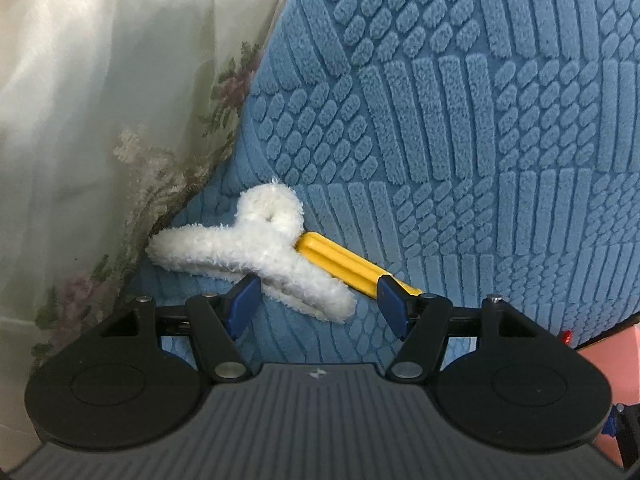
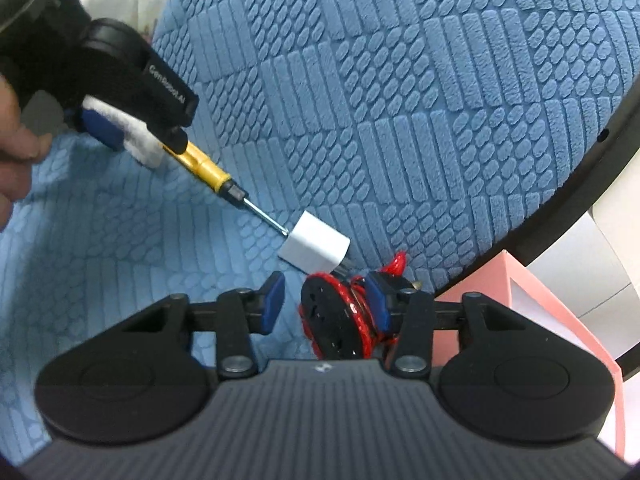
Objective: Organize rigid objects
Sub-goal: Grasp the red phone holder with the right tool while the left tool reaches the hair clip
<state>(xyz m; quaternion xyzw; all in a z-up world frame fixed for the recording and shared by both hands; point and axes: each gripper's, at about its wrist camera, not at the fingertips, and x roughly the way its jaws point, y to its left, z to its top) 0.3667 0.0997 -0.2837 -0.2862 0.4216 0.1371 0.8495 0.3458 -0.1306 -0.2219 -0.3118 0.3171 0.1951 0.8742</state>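
Right tool [image 2: 326, 304]: fingers apart, with a black spool wound with red cord [image 2: 340, 316] lying between them, hard against the right blue pad; whether the left pad touches it cannot be told. Just beyond the spool, a white charger block [image 2: 314, 250] rests on the blue textured seat cover [image 2: 400, 100]. The metal tip of a yellow-handled screwdriver [image 2: 208, 172] touches the block's far left corner. A pink box edge [image 2: 540, 300] shows at the right.

Left tool [image 1: 318, 308]: fingers spread wide, clamped on nothing. A white fluffy hair claw clip [image 1: 256, 256] lies between and just beyond the pads, across the yellow screwdriver handle [image 1: 344, 260], whose near end passes behind the right pad. A sheer floral curtain [image 1: 100, 120] hangs at the far left, against the seat cover's edge.
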